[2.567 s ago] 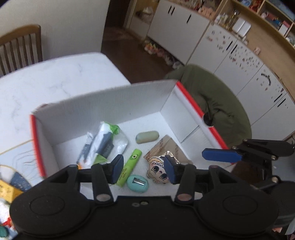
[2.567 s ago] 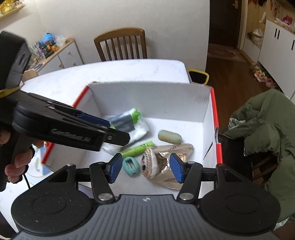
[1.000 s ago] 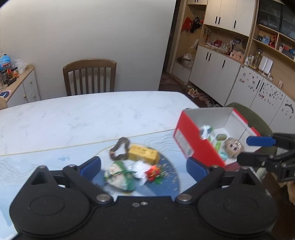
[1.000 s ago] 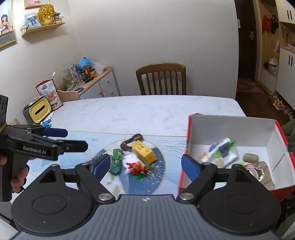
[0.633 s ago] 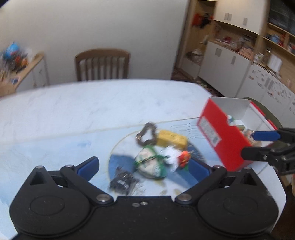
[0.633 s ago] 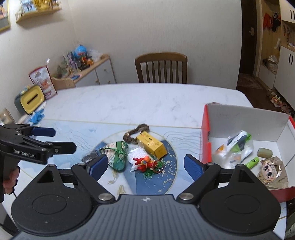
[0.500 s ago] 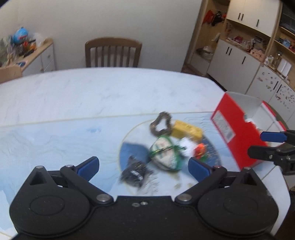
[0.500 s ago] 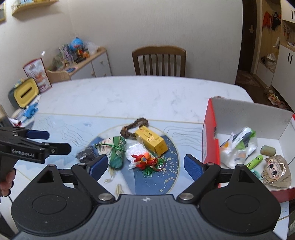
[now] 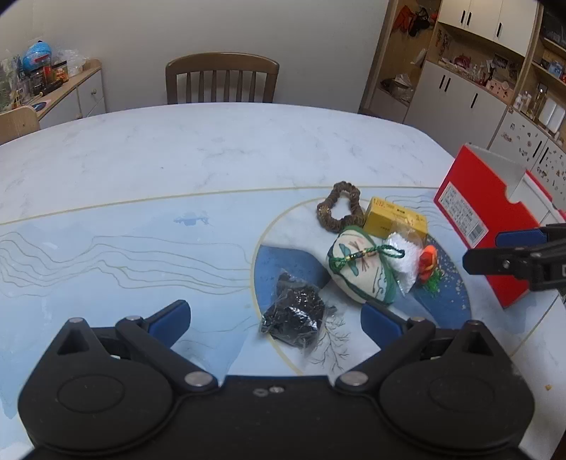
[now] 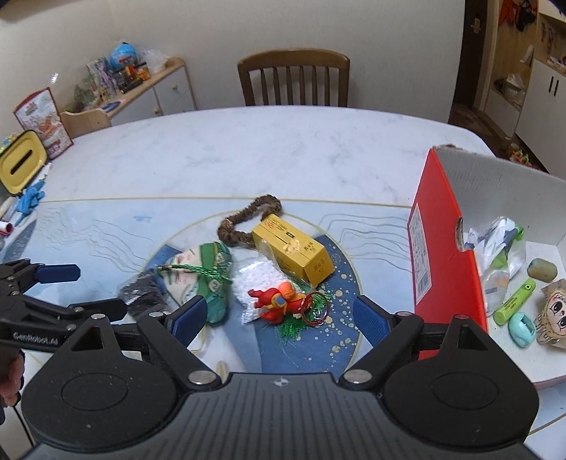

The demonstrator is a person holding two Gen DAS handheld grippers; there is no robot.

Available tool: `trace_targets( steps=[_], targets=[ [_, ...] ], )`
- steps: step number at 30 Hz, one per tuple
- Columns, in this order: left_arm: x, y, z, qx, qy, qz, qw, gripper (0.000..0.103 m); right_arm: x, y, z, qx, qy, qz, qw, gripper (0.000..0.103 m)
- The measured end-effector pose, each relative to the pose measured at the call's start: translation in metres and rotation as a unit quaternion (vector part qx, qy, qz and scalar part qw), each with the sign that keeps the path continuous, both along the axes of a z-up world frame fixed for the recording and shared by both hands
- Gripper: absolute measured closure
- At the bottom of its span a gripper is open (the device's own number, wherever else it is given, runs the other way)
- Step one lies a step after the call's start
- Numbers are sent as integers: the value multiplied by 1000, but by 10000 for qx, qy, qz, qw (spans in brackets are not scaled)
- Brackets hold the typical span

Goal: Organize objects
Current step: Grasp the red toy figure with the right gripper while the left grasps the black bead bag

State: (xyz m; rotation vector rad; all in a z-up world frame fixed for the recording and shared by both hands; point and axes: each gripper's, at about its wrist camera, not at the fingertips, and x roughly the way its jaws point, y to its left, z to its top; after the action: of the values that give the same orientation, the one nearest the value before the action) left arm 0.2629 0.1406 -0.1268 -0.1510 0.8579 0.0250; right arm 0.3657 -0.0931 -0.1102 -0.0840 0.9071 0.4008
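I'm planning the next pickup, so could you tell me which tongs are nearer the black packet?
Left. The left tongs are open right in front of the black packet, which lies between their tips. The right tongs are open farther right, over the red toy.

We see a white marble table (image 9: 212,148) with a pale blue mat (image 9: 106,254), a wooden slat-back chair (image 9: 222,78) against a plain cream wall (image 9: 212,24), a low sideboard (image 10: 155,92) on the left, and white cabinets (image 9: 456,95) under open shelves on the right.
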Motion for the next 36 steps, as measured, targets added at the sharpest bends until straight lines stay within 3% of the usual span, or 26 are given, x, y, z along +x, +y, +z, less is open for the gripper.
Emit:
trace_targets(
  steps=[7,14,23,36],
  targets=[
    [5,-4,-9,64,53,-73,9999,6,16,5,-18,-41,198,-122,9997,13],
    [11,-7,-16,111,142,-221,9996,17,27,10,-33,-59,424,-159,9990,32],
    [18,-13,-22,140,198,-389,9989,31,34,16,-36,8,477,-67,9988,42],
    [21,-15,-24,41,274,-456,9986,53,44,15,-44,112,583,-103,9982,43]
  ],
)
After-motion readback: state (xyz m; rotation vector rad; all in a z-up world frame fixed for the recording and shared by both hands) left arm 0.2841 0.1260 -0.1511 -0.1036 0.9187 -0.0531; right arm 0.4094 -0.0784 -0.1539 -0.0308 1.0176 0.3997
